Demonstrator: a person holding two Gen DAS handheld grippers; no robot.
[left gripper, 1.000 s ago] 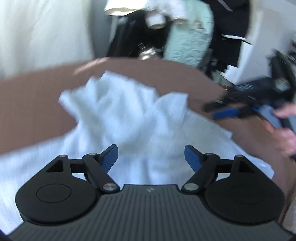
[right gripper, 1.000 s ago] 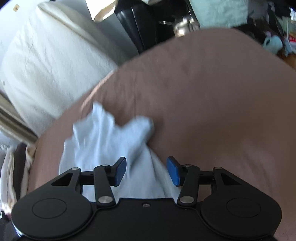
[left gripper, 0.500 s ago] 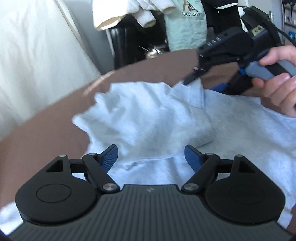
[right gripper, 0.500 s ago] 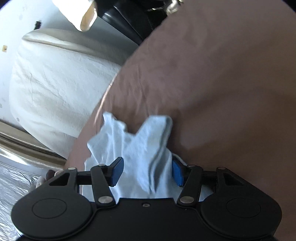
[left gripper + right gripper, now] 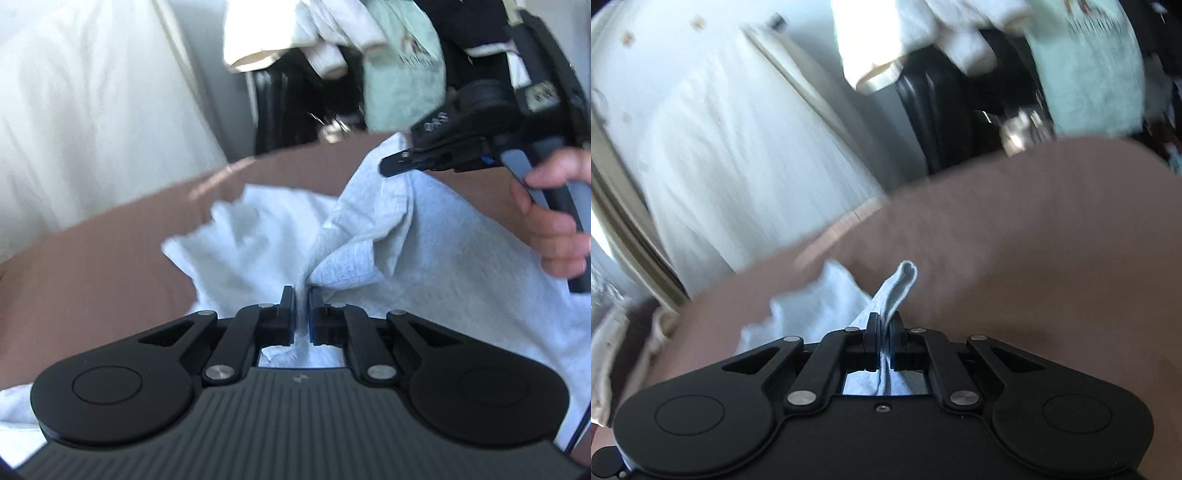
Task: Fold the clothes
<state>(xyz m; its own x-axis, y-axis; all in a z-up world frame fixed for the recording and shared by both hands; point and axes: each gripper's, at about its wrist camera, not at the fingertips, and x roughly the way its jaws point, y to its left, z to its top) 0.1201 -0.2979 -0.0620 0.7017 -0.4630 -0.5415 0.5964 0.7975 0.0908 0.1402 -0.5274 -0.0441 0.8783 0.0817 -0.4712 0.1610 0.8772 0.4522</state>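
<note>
Left hand-held gripper [image 5: 302, 295] is pinching a bunched fold of the pale garment [image 5: 436, 251], which sprawls across the brown bed [image 5: 92, 266]. Right hand-held gripper [image 5: 884, 325] is clamped on the garment's far-right edge, lifting it.

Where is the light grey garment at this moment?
The light grey garment lies on the brown bed cover, pinched by the left gripper in the left wrist view and by the right gripper at another fold.
</note>
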